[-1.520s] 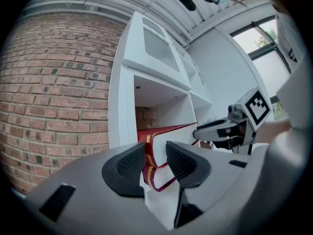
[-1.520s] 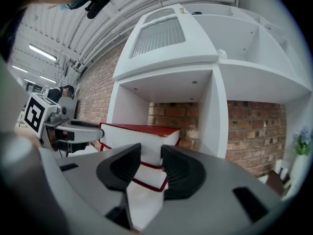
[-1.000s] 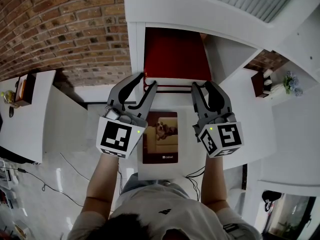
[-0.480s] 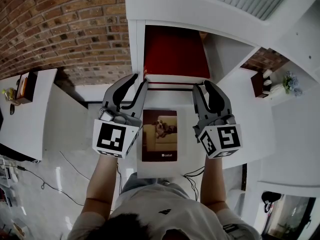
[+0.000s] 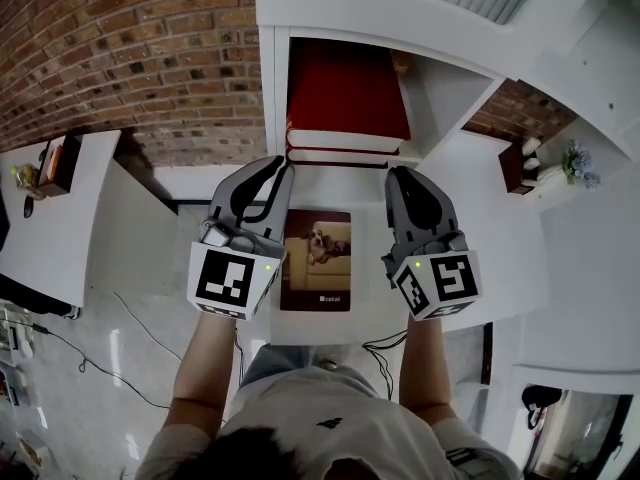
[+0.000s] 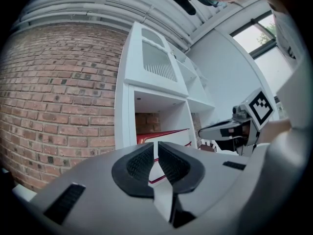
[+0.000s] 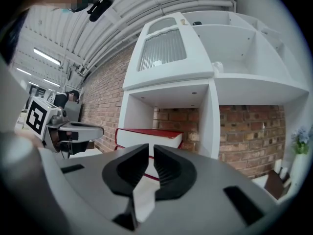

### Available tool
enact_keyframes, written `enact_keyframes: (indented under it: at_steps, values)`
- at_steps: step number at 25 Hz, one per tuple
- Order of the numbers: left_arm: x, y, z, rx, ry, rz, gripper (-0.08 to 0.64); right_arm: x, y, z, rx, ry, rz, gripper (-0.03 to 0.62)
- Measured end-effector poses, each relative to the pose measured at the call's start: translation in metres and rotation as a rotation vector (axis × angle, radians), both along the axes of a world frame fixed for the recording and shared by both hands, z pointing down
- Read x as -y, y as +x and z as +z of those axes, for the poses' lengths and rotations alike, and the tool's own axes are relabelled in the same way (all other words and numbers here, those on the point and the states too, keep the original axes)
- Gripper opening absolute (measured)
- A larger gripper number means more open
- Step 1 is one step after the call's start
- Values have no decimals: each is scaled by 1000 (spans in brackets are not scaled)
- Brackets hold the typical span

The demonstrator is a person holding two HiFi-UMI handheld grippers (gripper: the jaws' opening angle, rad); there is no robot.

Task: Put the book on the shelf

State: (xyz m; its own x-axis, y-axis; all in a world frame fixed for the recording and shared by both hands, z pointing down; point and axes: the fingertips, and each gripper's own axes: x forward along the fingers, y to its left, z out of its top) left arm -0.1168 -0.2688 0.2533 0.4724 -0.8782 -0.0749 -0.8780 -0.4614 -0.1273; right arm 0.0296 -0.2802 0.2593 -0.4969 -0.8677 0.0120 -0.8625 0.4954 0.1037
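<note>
Book and shelf are together now: the red book (image 5: 345, 93) lies flat inside the white shelf (image 5: 272, 78), on top of what looks like a second red book. So the main job looks done. All that seems left is to pull the hands away.

The red book's long side runs straight back into the shelf. Its white page edge faces the person.

The left gripper (image 5: 270, 173) and the right gripper (image 5: 402, 180) hang just in front of the shelf and do not touch the red book. Their fingers have just been closing. Now they are pinched together with nothing between them.

Below them a picture book with a dog (image 5: 318, 260) lies on the white table (image 5: 368, 303). A brick wall (image 5: 130, 58) is on the left.
</note>
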Motion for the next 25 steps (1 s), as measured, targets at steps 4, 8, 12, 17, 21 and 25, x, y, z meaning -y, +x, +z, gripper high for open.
enact_keyframes:
  at_steps: [4,8,12,17,21,25]
  values:
    - [-19,11,-2,1,3,11,28,-18,0,-2,24,4,-23,28]
    - [-38,22,-4,-1,0,21,23,-37,-1,-4,44,2,-55,15]
    - [-58,35,-6,-3,2,30,18,-57,-1,-6,45,5,-96,12]
    - [-85,51,-8,-3,10,41,15,-87,2,-10,36,14,-130,12]
    - [-108,68,-6,-12,2,60,14,-111,10,-8,35,15,-143,12]
    - [-130,84,-3,-16,4,77,14,-136,18,-5,30,13,-150,12]
